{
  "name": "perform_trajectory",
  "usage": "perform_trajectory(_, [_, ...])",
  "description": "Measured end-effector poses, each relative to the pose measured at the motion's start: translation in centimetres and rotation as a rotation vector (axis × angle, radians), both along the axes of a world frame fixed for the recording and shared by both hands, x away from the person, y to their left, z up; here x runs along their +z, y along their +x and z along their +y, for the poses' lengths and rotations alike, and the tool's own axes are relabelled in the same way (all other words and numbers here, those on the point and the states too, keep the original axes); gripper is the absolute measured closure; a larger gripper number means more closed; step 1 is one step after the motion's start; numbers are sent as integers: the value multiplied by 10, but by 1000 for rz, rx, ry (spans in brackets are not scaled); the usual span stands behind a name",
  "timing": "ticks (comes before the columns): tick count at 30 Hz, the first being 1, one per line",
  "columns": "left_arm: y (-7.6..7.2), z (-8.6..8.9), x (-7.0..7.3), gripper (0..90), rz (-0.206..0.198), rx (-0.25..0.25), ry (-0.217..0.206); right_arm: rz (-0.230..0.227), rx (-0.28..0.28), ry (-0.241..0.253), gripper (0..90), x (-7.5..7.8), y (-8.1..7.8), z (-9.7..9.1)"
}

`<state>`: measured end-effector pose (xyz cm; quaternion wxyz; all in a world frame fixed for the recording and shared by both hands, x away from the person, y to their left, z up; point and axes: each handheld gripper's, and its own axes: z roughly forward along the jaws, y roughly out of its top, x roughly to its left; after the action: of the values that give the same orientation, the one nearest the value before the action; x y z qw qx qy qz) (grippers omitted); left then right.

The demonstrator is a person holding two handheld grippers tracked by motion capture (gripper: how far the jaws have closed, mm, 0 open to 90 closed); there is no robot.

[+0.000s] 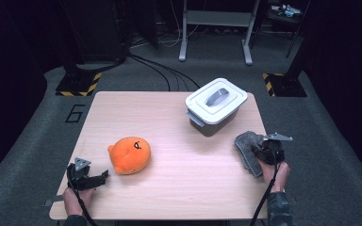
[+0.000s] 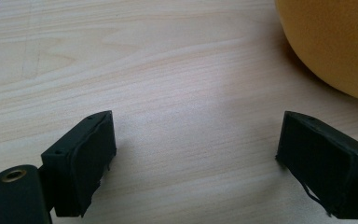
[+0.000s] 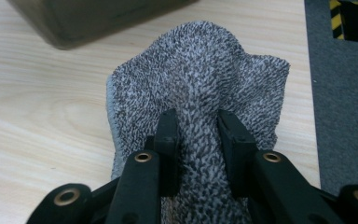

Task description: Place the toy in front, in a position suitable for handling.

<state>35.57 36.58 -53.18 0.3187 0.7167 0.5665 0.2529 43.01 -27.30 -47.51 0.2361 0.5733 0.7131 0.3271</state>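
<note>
A: Wood table [image 1: 179, 188], dark room. Our right gripper [image 3: 198, 135] pinches the grey cloth [image 3: 200, 84] at right edge, bunched for lifting, we'd guess.

B: Left gripper [image 2: 196, 154] gapes, empty, lower left beside the orange plush [image 1: 129, 154]. Lidded box [image 1: 215, 106] upper right.

Overhead, forward-facing on table [image 1: 179, 183] — gripper views close, down-angled onto it

A light wooden table [image 1: 169, 188] stands on grey carpet. An orange round plush toy [image 1: 129, 155] lies near its left front. A white-lidded plastic box [image 1: 215, 106] sits at the back right. A grey fuzzy cloth [image 1: 247, 148] lies by the right edge.
</note>
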Motion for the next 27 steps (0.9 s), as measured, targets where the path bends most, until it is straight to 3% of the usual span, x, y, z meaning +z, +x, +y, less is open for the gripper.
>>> perform_trajectory(10, [0, 0, 0, 111, 0, 0, 0, 46, -62, -2, 658, -17, 13, -6])
perform_trajectory(15, [0, 0, 0, 111, -1, 0, 0, 59, -77, -8, 476, -20, 14, -8])
perform_trajectory(18, [0, 0, 0, 111, -1, 0, -1, 37, -73, -11, 349, -15, 10, -8])
perform_trajectory(27, [0, -1, 0, 111, -6, 5, -6, 0, 62, -4, 174, 4, -12, 9])
